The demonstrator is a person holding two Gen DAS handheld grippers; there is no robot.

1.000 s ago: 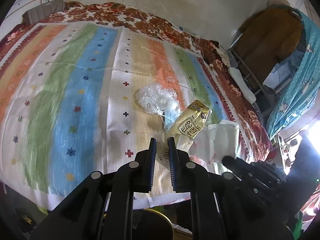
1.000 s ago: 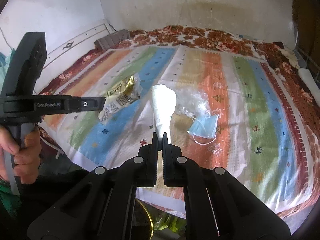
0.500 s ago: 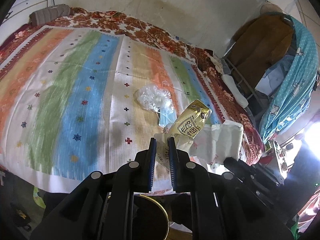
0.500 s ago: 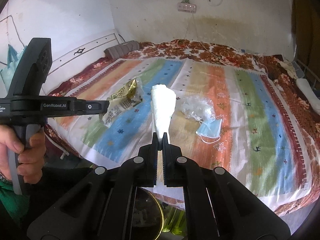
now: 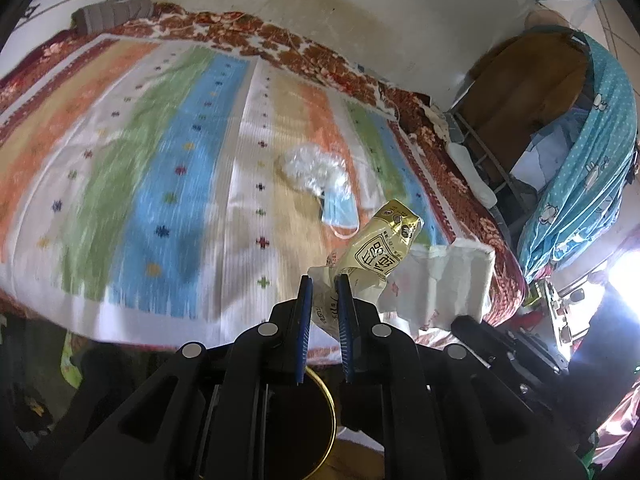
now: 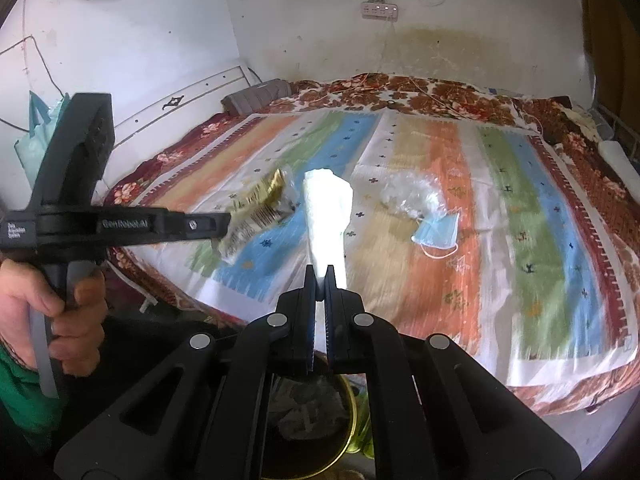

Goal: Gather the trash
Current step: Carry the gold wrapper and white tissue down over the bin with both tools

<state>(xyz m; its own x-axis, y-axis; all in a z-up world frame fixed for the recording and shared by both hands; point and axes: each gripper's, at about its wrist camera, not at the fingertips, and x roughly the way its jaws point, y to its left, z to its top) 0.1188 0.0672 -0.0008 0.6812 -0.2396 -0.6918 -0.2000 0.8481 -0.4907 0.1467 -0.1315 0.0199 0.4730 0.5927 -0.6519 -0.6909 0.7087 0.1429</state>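
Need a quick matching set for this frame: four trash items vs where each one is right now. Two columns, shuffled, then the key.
Items
1. gold snack wrapper
2. white paper piece
3. blue face mask
4. clear plastic bag

Places
A. lying flat on the striped bedsheet, ear loop showing
B. clamped in the right gripper
C. crumpled on the bed, just beyond the mask
D. clamped in the left gripper

Pairs: 1-D, 2-B, 3-A, 4-C

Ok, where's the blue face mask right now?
The blue face mask lies on the striped bedspread, right of centre in the right wrist view, touching the crumpled clear plastic.
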